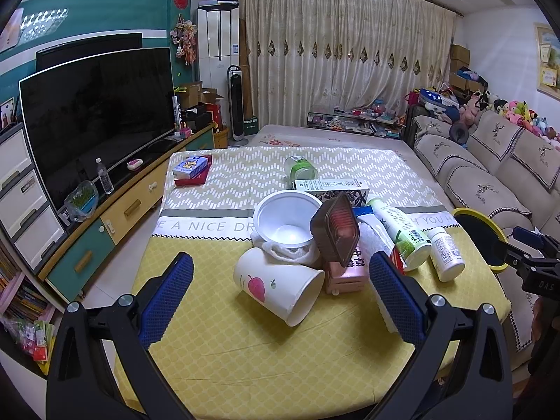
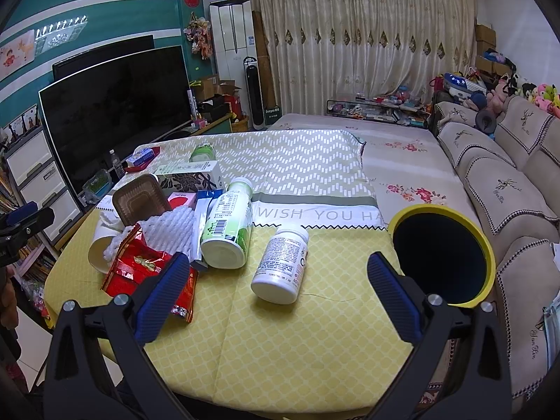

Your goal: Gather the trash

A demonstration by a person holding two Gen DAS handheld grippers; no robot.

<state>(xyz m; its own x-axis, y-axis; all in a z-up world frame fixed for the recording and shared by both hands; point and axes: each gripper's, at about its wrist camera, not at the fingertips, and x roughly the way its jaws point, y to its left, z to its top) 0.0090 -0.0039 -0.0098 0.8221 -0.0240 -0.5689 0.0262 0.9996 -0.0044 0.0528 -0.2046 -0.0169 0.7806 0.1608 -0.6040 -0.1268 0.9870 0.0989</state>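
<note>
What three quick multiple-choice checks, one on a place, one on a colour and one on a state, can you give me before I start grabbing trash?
1. Where is the bin?
A. At the table's right edge, near the sofa
B. Under the TV
C. Among the trash

2. What colour is the bin's rim?
A. Red
B. Yellow
C. Green

3. How does the paper cup rest?
A. Upright
B. Upside down
C. On its side

Answers:
1 A, the right wrist view shows it between the tablecloth and the sofa.
2 B, a yellow ring circles the dark opening.
3 C, its open mouth faces sideways, between the open fingers of the left gripper. The right gripper is open too.
</note>
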